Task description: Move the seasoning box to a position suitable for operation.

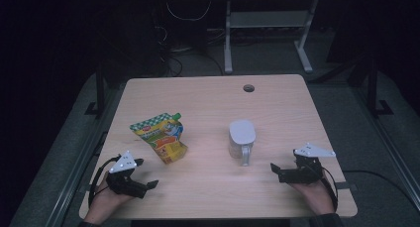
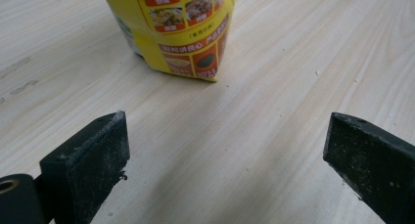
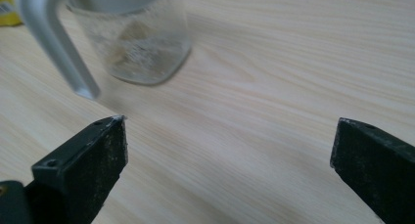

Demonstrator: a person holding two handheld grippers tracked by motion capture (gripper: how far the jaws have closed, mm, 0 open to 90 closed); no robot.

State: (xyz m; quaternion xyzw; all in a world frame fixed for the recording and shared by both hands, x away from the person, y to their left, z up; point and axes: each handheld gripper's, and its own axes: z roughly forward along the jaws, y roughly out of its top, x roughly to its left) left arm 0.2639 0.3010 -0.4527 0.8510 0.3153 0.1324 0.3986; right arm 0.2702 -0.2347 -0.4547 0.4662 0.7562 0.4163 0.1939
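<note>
On the wooden tabletop [image 1: 277, 108] the landmark is the clear jug [image 1: 241, 140], which stands upright near the middle with a pale grey lid on top and a grey handle that points toward the person. A colourful food pouch [image 1: 161, 136], green at the top and yellow and orange lower down, lies to the left of the jug, well apart from it. The left gripper [image 1: 147, 175] is held in a hand at the near edge, left of the jug and just in front of the pouch; in the left gripper view its fingers [image 2: 93, 160] stand wide open with only bare wood between them, and the yellow bottom of the pouch [image 2: 183, 31] is a little ahead, not touched. The right gripper [image 1: 275, 171] is at the near edge to the right of the jug; in the right gripper view its fingers [image 3: 88, 160] are also wide open and hold nothing, while the jug [image 3: 139, 48] and its handle are ahead of the left finger, apart from it.
</note>
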